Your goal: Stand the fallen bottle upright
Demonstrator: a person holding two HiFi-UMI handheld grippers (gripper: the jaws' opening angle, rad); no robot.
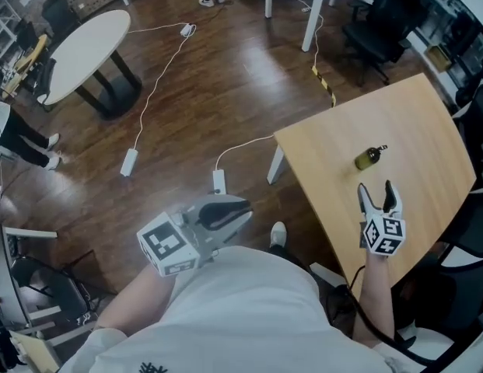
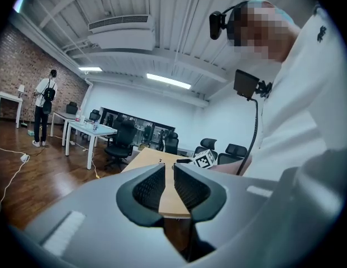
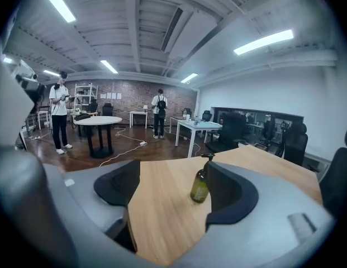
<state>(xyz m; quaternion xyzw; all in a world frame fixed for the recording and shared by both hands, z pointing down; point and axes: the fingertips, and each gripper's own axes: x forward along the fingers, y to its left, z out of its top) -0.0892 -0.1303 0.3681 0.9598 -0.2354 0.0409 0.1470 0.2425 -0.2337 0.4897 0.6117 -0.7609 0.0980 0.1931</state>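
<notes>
The bottle [image 3: 200, 184] is on its base on the wooden table [image 1: 412, 123], towards the middle of the top and well in from the edges. Its long axis runs straight up and down, with the pump head at the top. I can't tell which way the nozzle faces. The right gripper [image 1: 376, 186] hovers just short of it with its fingers spread wide and nothing between them. From the right gripper view the bottle sits beyond the tips, lined up closer to the right finger [image 3: 229, 191] than to the middle of the gap. That offset looks like the main hazard. If the gripper goes forward or swings sideways from here, that finger would likely clip the tall, narrow body high up and knock it flat again. Closing off-centre would shove it over before the other finger arrived. The left gripper [image 2: 169, 175] is held back by the person's body over the floor, well away from the table, its fingers drawn almost together around nothing.
</notes>
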